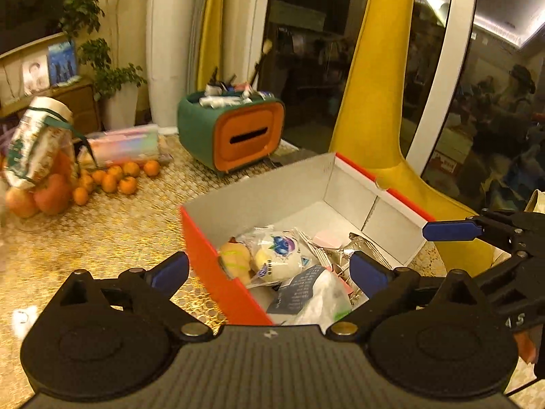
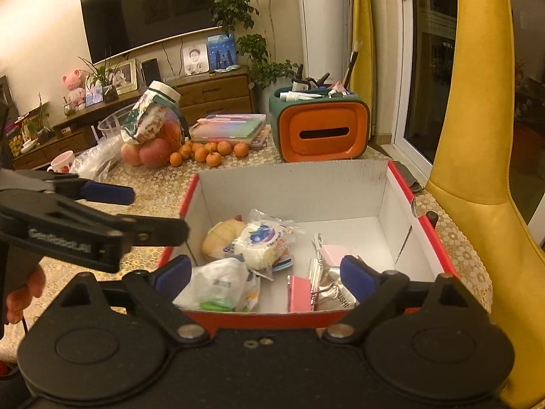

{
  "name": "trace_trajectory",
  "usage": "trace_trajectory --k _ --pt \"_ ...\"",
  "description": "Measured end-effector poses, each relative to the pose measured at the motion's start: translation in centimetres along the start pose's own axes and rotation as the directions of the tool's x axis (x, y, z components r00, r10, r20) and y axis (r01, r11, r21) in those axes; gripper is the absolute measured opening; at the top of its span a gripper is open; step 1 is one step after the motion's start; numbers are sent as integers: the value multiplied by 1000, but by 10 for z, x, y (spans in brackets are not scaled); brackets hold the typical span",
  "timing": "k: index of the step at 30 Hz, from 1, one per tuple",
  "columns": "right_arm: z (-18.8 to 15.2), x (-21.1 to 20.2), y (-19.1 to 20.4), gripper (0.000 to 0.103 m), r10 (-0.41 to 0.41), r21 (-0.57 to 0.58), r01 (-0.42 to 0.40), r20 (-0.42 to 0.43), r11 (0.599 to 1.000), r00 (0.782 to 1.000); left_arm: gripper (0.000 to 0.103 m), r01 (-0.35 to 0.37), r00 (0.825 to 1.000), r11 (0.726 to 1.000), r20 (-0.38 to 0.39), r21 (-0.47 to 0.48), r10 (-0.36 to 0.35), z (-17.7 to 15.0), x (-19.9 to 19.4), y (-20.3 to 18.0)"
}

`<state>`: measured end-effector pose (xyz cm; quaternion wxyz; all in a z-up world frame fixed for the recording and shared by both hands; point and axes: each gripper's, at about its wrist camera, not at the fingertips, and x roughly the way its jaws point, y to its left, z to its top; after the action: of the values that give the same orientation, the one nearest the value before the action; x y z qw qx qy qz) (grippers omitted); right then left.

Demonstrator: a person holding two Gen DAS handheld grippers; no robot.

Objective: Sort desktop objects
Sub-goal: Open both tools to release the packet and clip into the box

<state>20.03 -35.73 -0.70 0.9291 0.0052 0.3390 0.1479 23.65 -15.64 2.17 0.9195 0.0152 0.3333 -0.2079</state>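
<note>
A red cardboard box [image 2: 422, 228] with a white inside stands on the table; it also shows in the left wrist view [image 1: 211, 259]. In it lie a wrapped bun with a blue label [image 2: 259, 242], a yellowish pastry [image 2: 218, 237], a white plastic packet [image 2: 218, 286], a pink charger with cable [image 2: 332, 252], a pink block [image 2: 299, 293] and a silver packet [image 2: 335, 293]. My left gripper [image 1: 269, 269] is open and empty over the box's near left corner. My right gripper [image 2: 265, 272] is open and empty above the box's near edge.
A green and orange tissue-box organizer [image 2: 323, 129] with pens and tubes stands behind the box. Small oranges [image 2: 211, 151], apples [image 2: 153, 153], a tilted snack jar [image 2: 153, 116] and a flat plastic case [image 2: 228, 127] lie at the back left. A yellow chair [image 2: 477, 170] stands right.
</note>
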Motion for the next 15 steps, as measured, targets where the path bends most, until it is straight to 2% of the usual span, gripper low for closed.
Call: trace_trajectory --k 15 --pt "-8 -34 64 94 29 -35 -28 25 999 999 101 -80 994 992 69 -94 87 -41 -98 43"
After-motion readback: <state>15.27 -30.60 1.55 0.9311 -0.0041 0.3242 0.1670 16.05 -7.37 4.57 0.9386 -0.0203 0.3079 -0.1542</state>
